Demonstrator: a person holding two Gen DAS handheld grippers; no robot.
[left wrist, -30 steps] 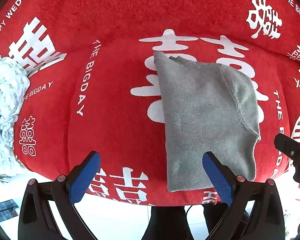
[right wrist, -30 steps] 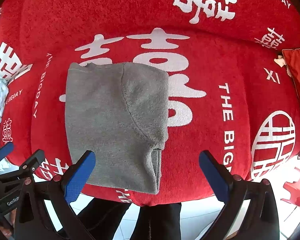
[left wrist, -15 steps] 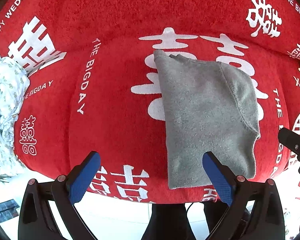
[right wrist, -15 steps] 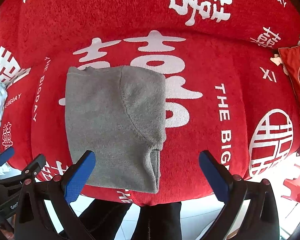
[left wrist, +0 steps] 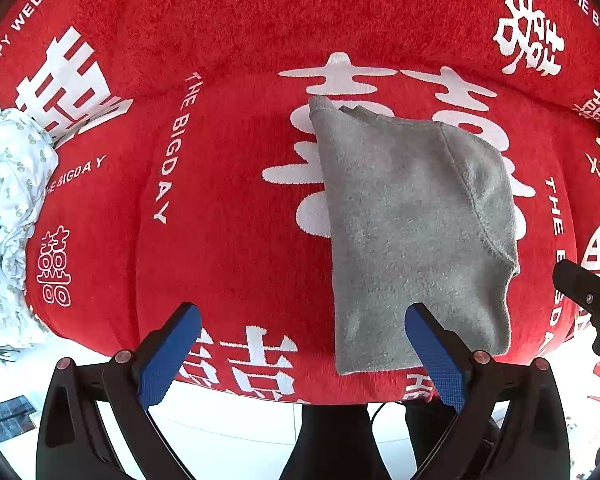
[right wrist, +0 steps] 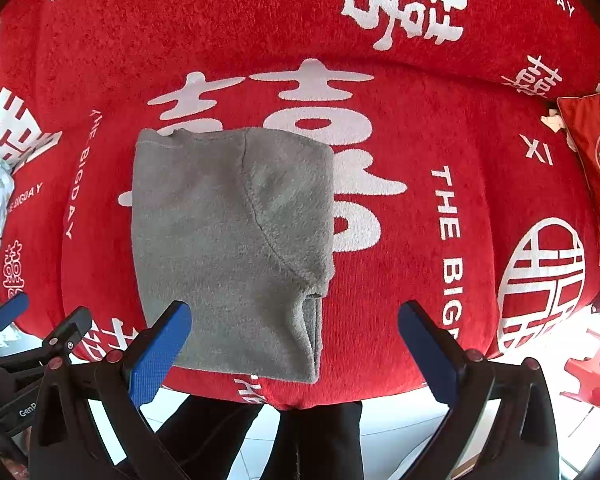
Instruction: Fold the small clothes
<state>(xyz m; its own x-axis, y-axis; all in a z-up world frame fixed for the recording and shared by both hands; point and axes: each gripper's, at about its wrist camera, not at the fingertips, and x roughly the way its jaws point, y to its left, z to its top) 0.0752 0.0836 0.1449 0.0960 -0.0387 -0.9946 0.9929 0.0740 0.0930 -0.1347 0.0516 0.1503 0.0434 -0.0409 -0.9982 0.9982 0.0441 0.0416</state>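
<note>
A grey fleece garment [left wrist: 408, 232] lies folded flat on the red sofa seat [left wrist: 228, 240]; it also shows in the right wrist view [right wrist: 228, 248]. My left gripper [left wrist: 300, 344] is open and empty, held above the seat's front edge, its right finger over the garment's near left corner. My right gripper [right wrist: 296, 344] is open and empty, hovering over the garment's near right corner. Neither gripper touches the cloth.
A crumpled white patterned cloth [left wrist: 8, 216] lies at the seat's left end. A red cushion [right wrist: 592, 168] sits at the far right. A red plastic stool [right wrist: 588, 376] stands on the white floor. The person's dark legs [right wrist: 312, 440] are below the seat edge.
Both grippers have drawn back slightly from the sofa, so the garment sits a little farther away. The garment itself has not moved. Both stay open.
</note>
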